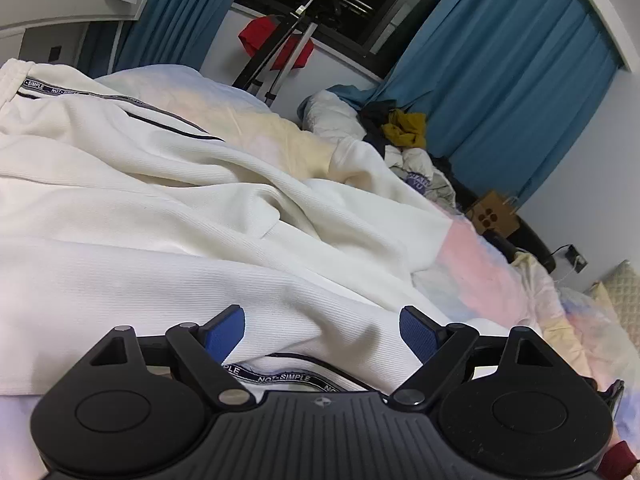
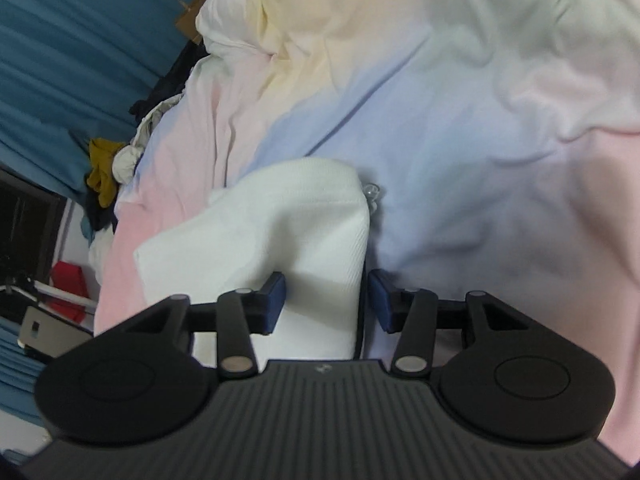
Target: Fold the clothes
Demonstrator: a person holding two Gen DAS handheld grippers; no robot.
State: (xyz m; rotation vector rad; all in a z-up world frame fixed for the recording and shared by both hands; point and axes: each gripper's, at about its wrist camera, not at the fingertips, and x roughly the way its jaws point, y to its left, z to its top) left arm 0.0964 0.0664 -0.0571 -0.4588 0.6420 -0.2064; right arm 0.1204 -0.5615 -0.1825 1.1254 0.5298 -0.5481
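Observation:
White ribbed trousers point(image 1: 168, 208) with a dark "NOT-SIMPLE" side stripe lie rumpled across the pastel bedspread point(image 1: 476, 268). My left gripper point(image 1: 322, 330) is open, its blue pads wide apart just above the white cloth near the stripe. In the right wrist view a white trouser leg end point(image 2: 280, 232) lies between the blue pads of my right gripper point(image 2: 326, 300). The jaws stand apart on either side of the cloth, and I see no squeeze on it.
A heap of other clothes point(image 1: 400, 132), with a mustard piece, lies at the far bed edge by the blue curtains point(image 1: 508, 92). A tripod point(image 1: 280, 52) and red cloth stand under the window. A paper bag point(image 1: 496, 216) sits on the floor.

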